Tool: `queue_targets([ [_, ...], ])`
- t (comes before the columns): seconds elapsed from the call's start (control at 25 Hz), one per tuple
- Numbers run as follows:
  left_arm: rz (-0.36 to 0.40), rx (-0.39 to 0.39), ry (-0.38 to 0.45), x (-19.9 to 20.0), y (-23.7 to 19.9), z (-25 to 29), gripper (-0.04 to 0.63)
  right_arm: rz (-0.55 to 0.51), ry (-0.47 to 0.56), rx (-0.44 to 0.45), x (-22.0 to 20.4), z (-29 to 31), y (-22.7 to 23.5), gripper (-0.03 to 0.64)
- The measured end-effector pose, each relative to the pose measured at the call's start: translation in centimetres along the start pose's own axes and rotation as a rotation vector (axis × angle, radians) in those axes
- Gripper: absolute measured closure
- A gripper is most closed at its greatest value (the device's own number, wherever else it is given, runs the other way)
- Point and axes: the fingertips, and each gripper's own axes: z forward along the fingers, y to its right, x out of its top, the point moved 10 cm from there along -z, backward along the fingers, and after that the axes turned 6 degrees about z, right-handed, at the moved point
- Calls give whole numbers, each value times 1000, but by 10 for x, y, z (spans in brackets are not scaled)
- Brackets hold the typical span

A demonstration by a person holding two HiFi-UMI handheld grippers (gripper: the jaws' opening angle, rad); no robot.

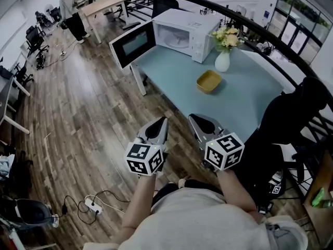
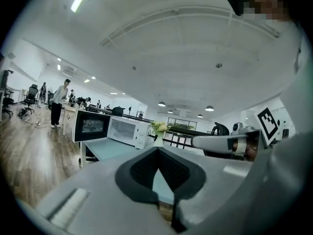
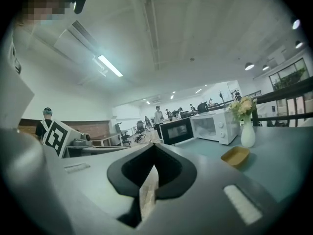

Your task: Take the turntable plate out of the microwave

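left tool, right tool clenched empty | microwave door open | yellow dish: head, right views only

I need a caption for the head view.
Left gripper and right gripper, jaws shut, face the open microwave on the table.

Head view looks steeply down from above the person's chest, over the left gripper and right gripper close below, to the table and microwave farther ahead; each gripper view rides low behind its own jaws, facing forward across the room, the microwave well off; all three views share table, microwave and vase; the left gripper view also catches the right gripper's side.
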Motion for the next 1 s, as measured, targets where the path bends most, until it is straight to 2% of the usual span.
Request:
queue_targets([
  [0.16,-1,-20,3,1,2,5,594,7,-2,17,2,3,7,597],
  [0.32,-56,8,4,-5,4,8,594,37,-6,34,-1,4,15,597],
  [0.64,-58,33,-47,-18,8,8,594,69,-23,50,-15,7,22,597],
  [0.84,-72,28,-68,-23,-11,16,594,107,-52,66,-20,30,25,598],
  [1.0,-102,29,-70,-27,-38,31,594,105,-38,37,-19,48,34,597],
])
